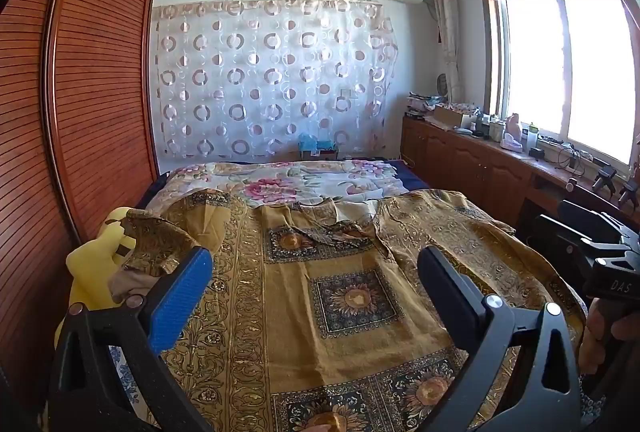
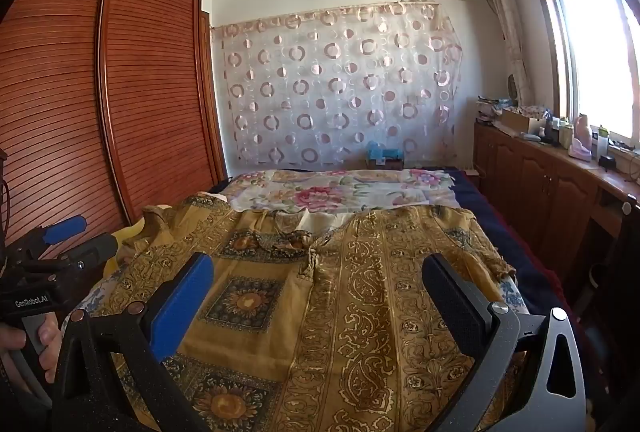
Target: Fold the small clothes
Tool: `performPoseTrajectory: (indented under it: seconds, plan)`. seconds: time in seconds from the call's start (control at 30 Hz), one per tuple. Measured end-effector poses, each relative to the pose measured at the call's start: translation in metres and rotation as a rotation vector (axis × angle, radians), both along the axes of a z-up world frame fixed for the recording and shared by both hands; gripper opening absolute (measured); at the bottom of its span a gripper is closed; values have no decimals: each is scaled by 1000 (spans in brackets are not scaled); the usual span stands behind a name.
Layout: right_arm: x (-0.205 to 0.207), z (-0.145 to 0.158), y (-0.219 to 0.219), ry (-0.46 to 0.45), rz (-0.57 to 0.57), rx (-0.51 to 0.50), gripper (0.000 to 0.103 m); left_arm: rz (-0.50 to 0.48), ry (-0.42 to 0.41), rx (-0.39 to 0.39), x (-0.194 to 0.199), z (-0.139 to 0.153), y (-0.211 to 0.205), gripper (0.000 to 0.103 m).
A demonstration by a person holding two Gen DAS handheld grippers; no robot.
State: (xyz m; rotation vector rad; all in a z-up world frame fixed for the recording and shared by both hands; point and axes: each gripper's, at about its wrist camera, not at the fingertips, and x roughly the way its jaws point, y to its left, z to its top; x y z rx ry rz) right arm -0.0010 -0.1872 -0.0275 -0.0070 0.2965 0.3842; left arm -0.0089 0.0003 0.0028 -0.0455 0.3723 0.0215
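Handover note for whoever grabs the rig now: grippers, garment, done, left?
Left gripper: open, empty, above the garment.
Right gripper: open, empty, above the garment too.
Golden patterned garment: spread flat on the bed, neckline away from you, both sleeves out; left sleeve rumpled over a yellow plush toy.
Done: laid out, no fold visible.
Left: every fold; probably start with the sleeves.

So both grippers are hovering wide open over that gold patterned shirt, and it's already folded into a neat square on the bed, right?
Not quite. The gold patterned shirt is not folded: both wrist views show it spread out flat on the bed, sleeves out to the sides. The rest holds: the left gripper and right gripper stand wide open above it.
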Motion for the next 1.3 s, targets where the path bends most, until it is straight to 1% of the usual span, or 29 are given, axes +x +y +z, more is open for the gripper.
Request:
performPoseTrajectory:
  seconds: [0.47, 0.63, 1.3]
  plan:
    - [0, -1, 0, -2, 0, 2, 103, 1, -1, 4, 0, 0, -1, 103]
    - [0, 0, 0, 0, -1, 1, 103, 2, 2, 1, -3, 7, 2, 103]
    - [1, -1, -1, 2, -1, 0, 103, 1, -2, 5, -3, 6, 0, 103]
